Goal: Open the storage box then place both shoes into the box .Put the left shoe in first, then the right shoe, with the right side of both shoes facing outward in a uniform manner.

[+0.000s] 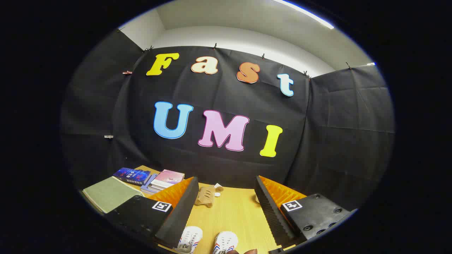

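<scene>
Gripper view. Tool (226, 211): fingers spread wide, nothing held between them. Table (236, 215): light wood, running ahead of the tool. Shoes: two white ones with coloured stripes, the left-hand shoe (190, 238) and the right-hand shoe (225, 242), side by side between the fingers, toes forward. Beige piece (206, 196): just beyond the fingertips. Books (152, 178) and a green folder (107, 193): beyond the left finger.

I see two white shoes side by side on the wooden worktop, toes pointing away from me. The left shoe (190, 237) lies just by one finger; the right shoe (226, 242) shows red and blue stripes. My tool (226, 208) is spread wide, gripping nothing.
</scene>
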Available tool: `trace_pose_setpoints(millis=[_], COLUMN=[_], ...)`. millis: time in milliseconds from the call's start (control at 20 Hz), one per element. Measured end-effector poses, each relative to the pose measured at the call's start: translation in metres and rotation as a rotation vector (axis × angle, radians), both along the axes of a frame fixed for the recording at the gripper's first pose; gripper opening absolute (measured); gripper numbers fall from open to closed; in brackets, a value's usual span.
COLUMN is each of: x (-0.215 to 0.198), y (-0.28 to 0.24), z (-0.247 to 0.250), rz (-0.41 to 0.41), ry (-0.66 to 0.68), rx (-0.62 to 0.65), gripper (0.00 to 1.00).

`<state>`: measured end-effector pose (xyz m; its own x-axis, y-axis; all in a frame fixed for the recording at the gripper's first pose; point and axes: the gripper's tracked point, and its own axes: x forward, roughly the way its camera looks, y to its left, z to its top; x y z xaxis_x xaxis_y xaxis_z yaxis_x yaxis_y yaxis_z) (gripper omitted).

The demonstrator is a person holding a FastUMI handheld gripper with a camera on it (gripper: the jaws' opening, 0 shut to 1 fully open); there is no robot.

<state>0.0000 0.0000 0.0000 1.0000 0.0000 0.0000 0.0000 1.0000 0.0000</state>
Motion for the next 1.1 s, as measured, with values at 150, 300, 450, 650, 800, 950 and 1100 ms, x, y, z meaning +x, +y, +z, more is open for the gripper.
trace_pose_setpoints(millis=[150, 300, 450, 650, 800, 950, 1100], x=[-0.001, -0.001, -0.002, -0.004, -0.003, -0.002, -0.001], y=[0.001, 0.002, 0.003, 0.004, 0.005, 0.010, 0.033], z=[-0.001, -0.004, -0.008, -0.010, -0.013, -0.013, -0.011], rz=[-0.004, -0.008, -0.013, -0.012, -0.007, 0.007, 0.097], ry=[0.006, 0.018, 0.028, 0.034, 0.039, 0.038, 0.035], rx=[0.001, 0.003, 0.005, 0.006, 0.002, -0.005, 0.029], gripper=[0.97, 0.97, 0.97, 0.97, 0.97, 0.97, 0.97])
